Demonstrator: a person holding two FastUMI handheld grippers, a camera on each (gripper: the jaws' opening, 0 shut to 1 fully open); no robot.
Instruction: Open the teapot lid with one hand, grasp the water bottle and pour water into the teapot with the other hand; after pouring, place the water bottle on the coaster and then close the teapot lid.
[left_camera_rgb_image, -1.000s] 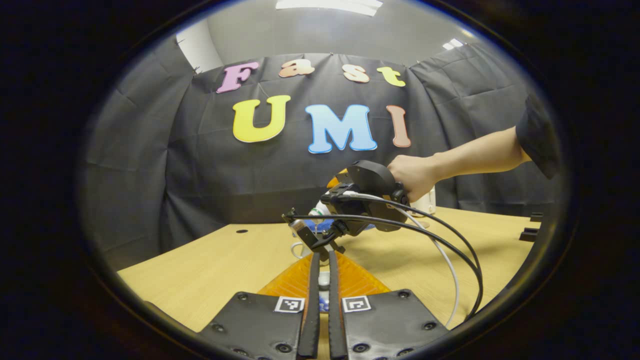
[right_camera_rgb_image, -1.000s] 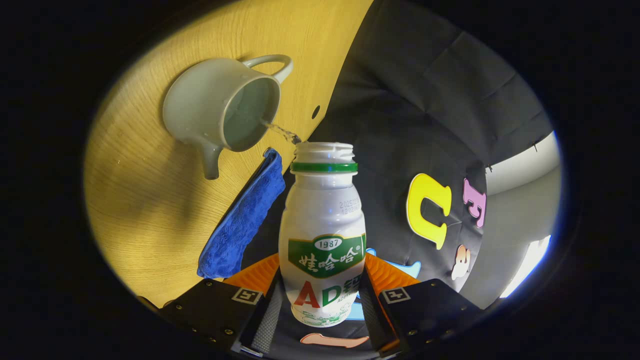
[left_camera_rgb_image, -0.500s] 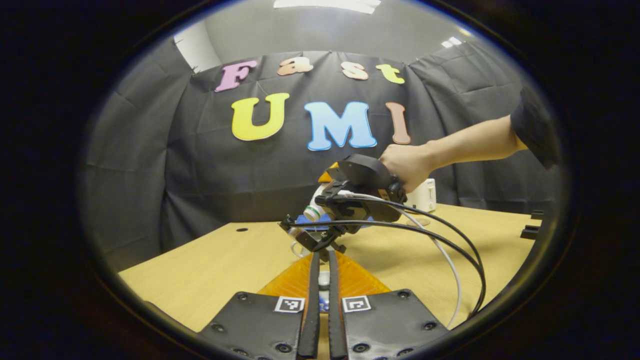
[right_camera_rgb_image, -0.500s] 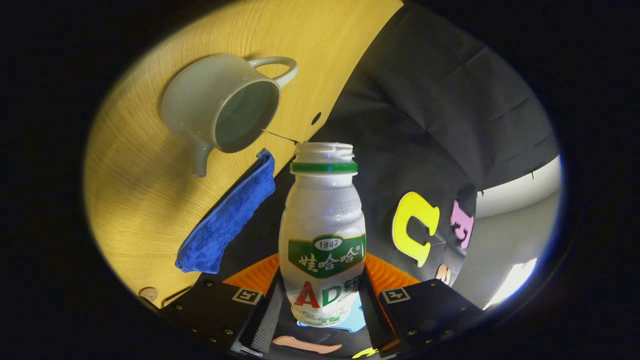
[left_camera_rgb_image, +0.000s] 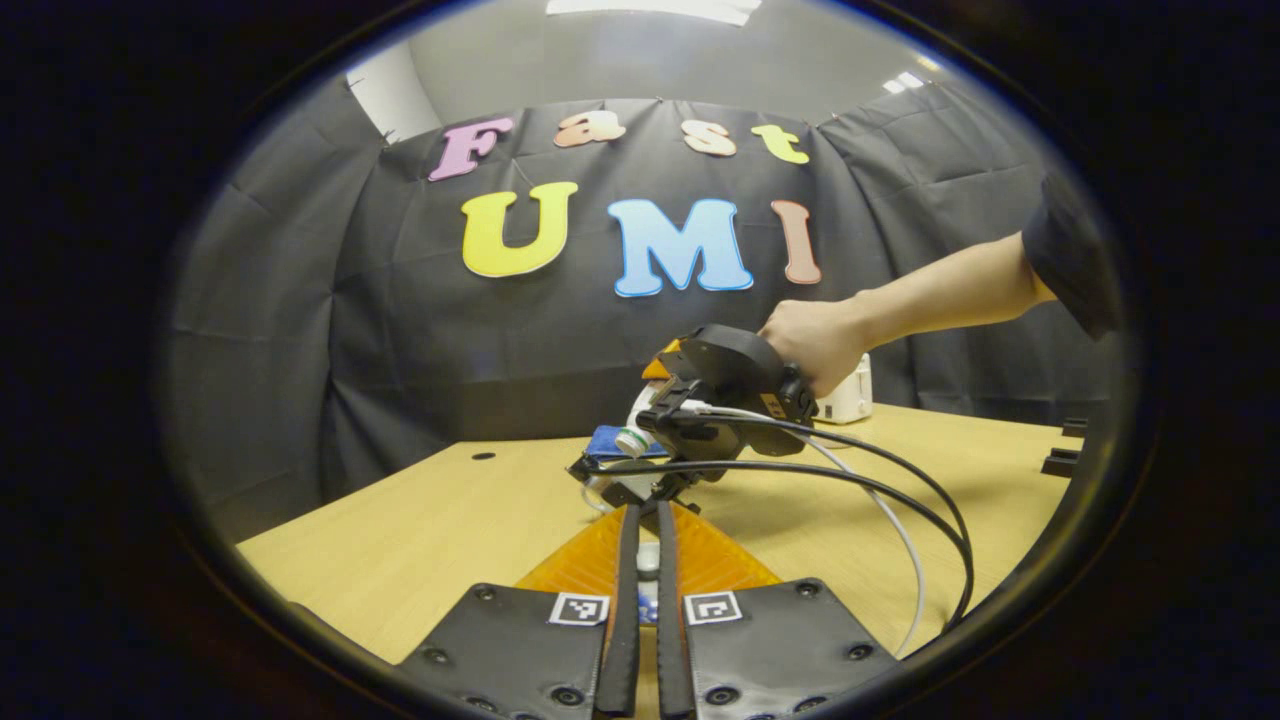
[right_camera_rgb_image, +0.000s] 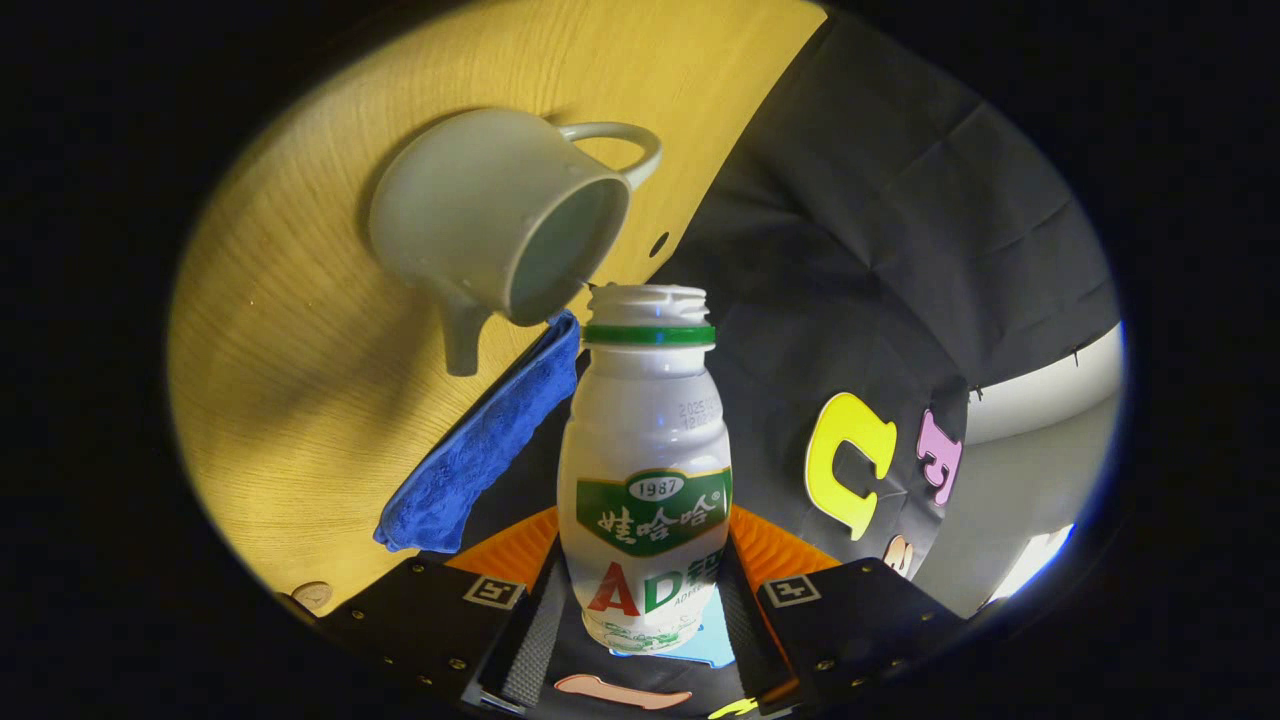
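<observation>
The right gripper view is looking along the water bottle (right_camera_rgb_image: 645, 470), uncapped and tipped toward the open teapot (right_camera_rgb_image: 500, 215), which is sitting lidless on the bench (right_camera_rgb_image: 300, 400) beside a blue cloth (right_camera_rgb_image: 480, 450). The right gripper (right_camera_rgb_image: 645, 610) is pinching the bottle's lower body with both fingers. The left gripper view is showing a hand (left_camera_rgb_image: 812, 345) carrying that gripper over the bench, while the left gripper (left_camera_rgb_image: 641, 610) is holding its fingers nearly together on a small pale piece that cannot be identified.
</observation>
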